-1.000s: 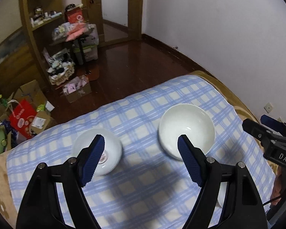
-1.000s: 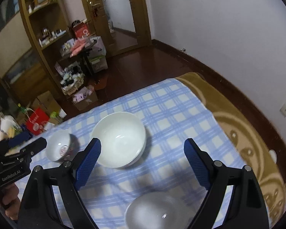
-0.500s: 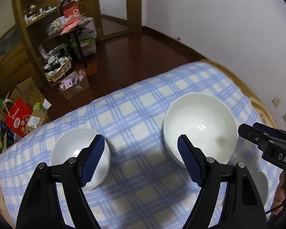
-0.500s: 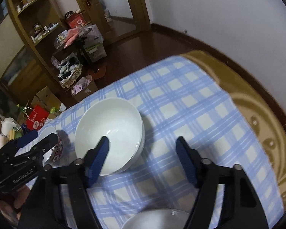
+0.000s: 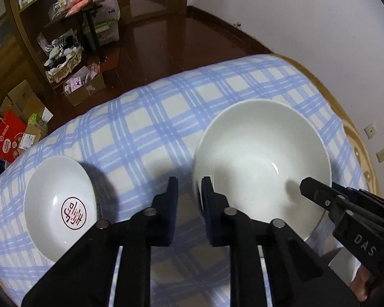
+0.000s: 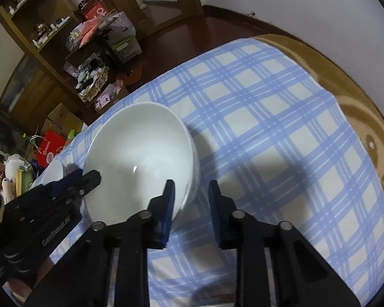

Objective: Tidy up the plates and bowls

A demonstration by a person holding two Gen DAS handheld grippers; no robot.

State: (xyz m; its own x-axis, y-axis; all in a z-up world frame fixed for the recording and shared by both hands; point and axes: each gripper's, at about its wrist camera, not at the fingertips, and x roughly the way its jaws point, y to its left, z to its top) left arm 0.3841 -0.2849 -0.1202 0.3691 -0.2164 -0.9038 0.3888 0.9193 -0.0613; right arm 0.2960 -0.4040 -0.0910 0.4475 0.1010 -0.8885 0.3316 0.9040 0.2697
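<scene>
A large white bowl [image 5: 263, 161] sits on the blue checked cloth [image 5: 146, 117]. My left gripper [image 5: 188, 192] has its jaws narrowed astride the bowl's left rim, a gap still showing. My right gripper [image 6: 190, 199] has its jaws narrowed astride the same bowl's [image 6: 140, 158] right rim, also with a gap. A small white bowl with a red emblem [image 5: 61, 202] sits to the left on the cloth; its edge shows in the right wrist view [image 6: 54, 172]. Each gripper appears in the other's view: the right one [image 5: 345, 209] and the left one [image 6: 64, 189].
The cloth [image 6: 268, 138] covers a round table with a brown patterned edge [image 6: 358, 107]. Beyond it are a dark wooden floor [image 5: 166, 25], shelves [image 6: 38, 25], cardboard boxes [image 5: 84, 87] and a red bag [image 5: 7, 135]. A white wall [image 5: 307, 12] stands at the right.
Both grippers moved down to the large bowl and narrowed their jaws around its opposite rims. The bowl now looms larger in both views.
</scene>
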